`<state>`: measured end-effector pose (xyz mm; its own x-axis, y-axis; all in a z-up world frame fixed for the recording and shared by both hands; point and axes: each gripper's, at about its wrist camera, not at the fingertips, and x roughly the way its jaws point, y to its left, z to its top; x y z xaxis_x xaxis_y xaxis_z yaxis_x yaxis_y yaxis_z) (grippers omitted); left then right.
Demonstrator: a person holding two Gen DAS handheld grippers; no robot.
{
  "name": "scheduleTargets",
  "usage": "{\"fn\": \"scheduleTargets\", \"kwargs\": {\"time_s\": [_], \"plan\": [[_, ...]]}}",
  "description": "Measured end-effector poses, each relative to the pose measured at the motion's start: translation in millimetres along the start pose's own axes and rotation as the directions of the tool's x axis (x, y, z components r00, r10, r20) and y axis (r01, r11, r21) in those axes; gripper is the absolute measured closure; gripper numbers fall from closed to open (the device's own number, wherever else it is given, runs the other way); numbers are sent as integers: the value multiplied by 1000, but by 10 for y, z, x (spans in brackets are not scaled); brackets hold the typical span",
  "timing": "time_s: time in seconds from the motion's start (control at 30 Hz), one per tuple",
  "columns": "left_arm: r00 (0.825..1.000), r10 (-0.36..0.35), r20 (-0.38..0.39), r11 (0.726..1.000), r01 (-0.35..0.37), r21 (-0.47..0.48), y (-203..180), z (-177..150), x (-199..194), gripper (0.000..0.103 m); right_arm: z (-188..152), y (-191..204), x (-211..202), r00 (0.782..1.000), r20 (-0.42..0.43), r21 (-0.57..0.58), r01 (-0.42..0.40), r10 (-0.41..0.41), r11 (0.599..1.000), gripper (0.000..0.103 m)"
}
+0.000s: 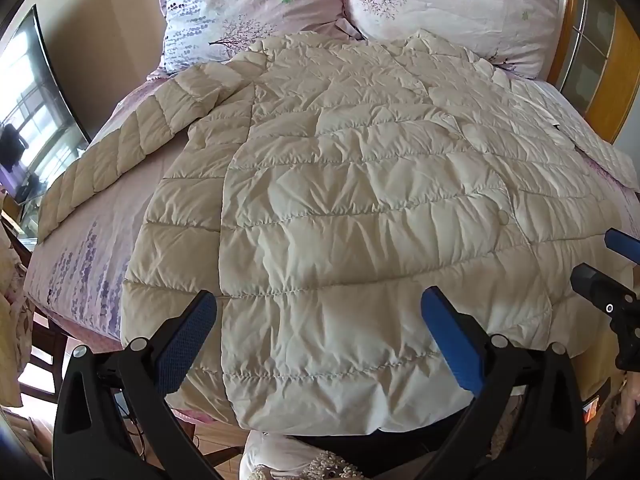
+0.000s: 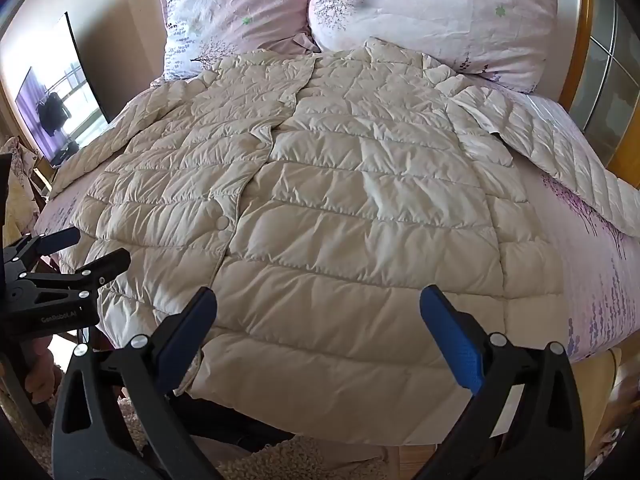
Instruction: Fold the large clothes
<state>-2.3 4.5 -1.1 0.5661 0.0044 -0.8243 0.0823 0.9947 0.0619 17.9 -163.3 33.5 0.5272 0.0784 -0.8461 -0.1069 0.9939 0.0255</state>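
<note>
A large cream quilted down jacket (image 1: 340,200) lies spread flat, front up, on the bed, collar toward the pillows and hem at the near edge. It also shows in the right wrist view (image 2: 340,208), snapped shut down the middle. Its sleeves stretch out to the left (image 1: 100,168) and right (image 2: 560,156). My left gripper (image 1: 318,312) is open and empty, hovering over the hem's left part. My right gripper (image 2: 318,312) is open and empty over the hem's right part. Each gripper shows in the other's view: the right one (image 1: 616,272), the left one (image 2: 76,252).
The bed has a pink floral sheet (image 2: 592,272) and two pink pillows (image 1: 452,12) against a wooden headboard (image 1: 608,92). A dark television screen (image 1: 32,112) stands to the left. Wooden floor and a fluffy rug (image 2: 304,460) lie below the bed's near edge.
</note>
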Motion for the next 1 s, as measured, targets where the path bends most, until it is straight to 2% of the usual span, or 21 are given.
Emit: {"fn": "scheduleTargets", "kwargs": {"time_s": [1.0], "plan": [[1000,6,0,1000,-6,1,3,5,3,1,4,-26,-23,1000,6,2,0,0,1000,2]]}}
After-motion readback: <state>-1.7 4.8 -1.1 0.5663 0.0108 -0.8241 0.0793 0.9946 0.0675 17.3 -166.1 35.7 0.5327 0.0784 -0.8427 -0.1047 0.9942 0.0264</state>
